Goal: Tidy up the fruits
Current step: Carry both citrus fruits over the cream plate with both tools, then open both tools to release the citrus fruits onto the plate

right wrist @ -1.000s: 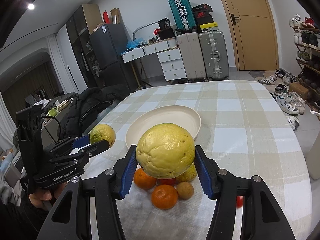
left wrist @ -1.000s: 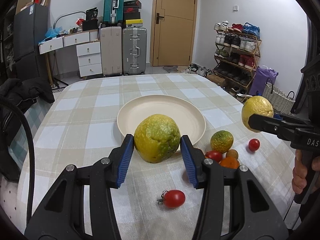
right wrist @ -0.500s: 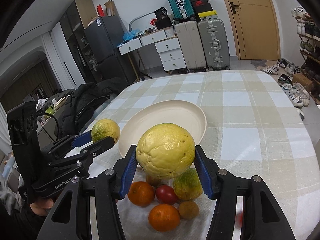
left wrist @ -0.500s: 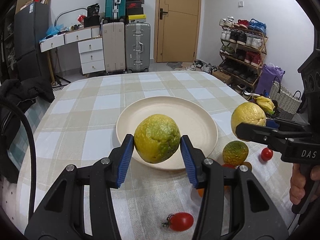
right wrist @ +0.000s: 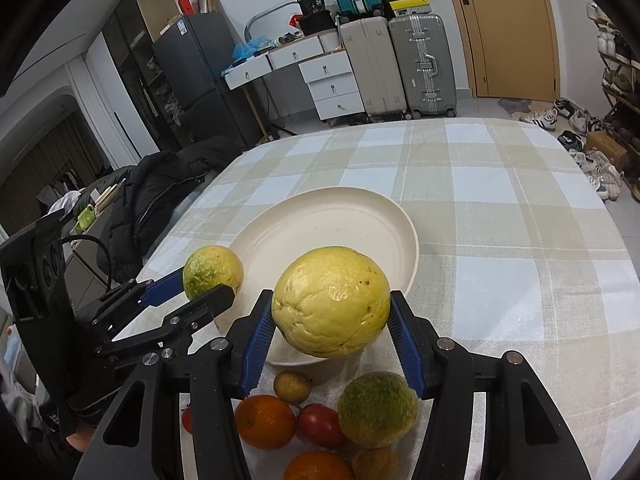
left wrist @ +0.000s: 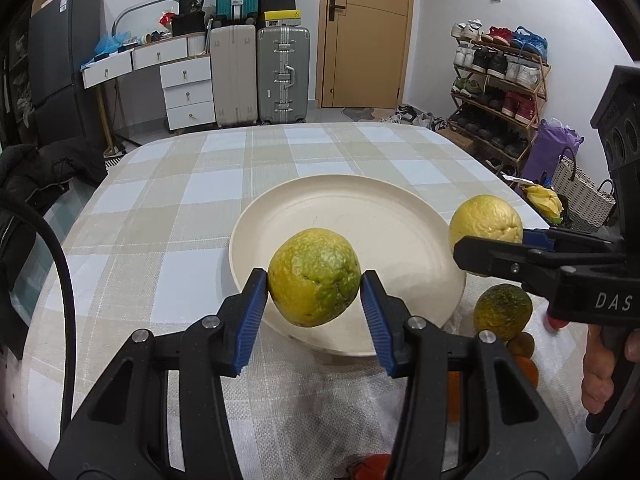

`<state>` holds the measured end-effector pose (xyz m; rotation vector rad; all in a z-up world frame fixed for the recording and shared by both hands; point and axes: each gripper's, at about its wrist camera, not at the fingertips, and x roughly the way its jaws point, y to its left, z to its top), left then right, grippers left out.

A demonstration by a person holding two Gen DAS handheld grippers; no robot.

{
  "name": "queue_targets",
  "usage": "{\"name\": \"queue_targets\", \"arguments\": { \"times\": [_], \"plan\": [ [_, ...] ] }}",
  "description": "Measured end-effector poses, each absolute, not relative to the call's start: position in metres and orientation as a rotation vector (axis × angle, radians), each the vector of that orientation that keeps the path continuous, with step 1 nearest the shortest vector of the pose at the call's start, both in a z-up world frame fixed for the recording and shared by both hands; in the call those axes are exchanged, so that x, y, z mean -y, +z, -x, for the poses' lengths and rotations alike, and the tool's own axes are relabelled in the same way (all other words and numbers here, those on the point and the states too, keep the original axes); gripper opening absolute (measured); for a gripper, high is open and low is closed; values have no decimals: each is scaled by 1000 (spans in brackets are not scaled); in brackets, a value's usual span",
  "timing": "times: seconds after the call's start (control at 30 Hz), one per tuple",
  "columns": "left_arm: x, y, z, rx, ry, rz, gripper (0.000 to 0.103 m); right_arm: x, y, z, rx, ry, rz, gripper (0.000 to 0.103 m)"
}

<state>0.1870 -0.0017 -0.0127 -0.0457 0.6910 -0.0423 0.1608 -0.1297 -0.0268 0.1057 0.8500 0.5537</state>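
My left gripper point(left wrist: 314, 294) is shut on a yellow-green citrus point(left wrist: 314, 276), held just over the near rim of the cream plate point(left wrist: 360, 216). My right gripper point(right wrist: 332, 320) is shut on a larger pale yellow citrus point(right wrist: 332, 300) above the plate's point(right wrist: 340, 224) near edge. Each gripper shows in the other's view: the right one with its yellow fruit point(left wrist: 486, 220) at the plate's right side, the left one with its fruit point(right wrist: 212, 266) at the plate's left side. The plate holds nothing.
Loose fruit lies on the checked tablecloth near the plate: a green-orange citrus point(right wrist: 376, 408), oranges point(right wrist: 264, 420), a red tomato point(right wrist: 320, 424), a small brown fruit point(right wrist: 292, 386). A small tomato point(left wrist: 370, 470) lies under my left gripper. A dark jacket point(right wrist: 160, 196) hangs off the table's left.
Both grippers have carried their citrus forward toward the plate and slightly down; the plate looms larger and the loose fruit has slid back beneath the grippers. Both grips are unchanged.
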Motion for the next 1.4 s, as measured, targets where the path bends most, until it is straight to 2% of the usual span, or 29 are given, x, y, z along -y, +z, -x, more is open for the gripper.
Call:
{"name": "queue_targets", "arguments": {
  "times": [0.6,0.87,0.93,1.0,1.03,1.17,1.23,1.27,1.4],
  "plan": [
    [1,-30,-199,-733,-44,30,45,113,-42,-178,-914,546,-77,57],
    [0,-27,-193,-710,-51,31,46,125,-31,-166,-861,536,-97,59],
    [1,-20,-186,-690,-50,26,50,131,-24,-159,-835,530,-95,65],
    [0,-15,-179,-672,-37,29,78,139,-17,-150,-812,533,-103,82],
    [-1,-11,-173,-651,-29,32,83,142,-15,-147,-803,536,-102,87],
    [0,-1,-154,-615,-34,33,86,157,-6,-129,-759,506,-90,103],
    [1,2,-143,-623,-33,30,92,162,-5,-121,-753,503,-83,103],
    [1,3,-138,-619,-37,31,101,165,-4,-117,-752,505,-79,103],
    [6,10,-113,-594,-45,22,103,173,-4,-101,-741,505,-58,103]
  ]
}}
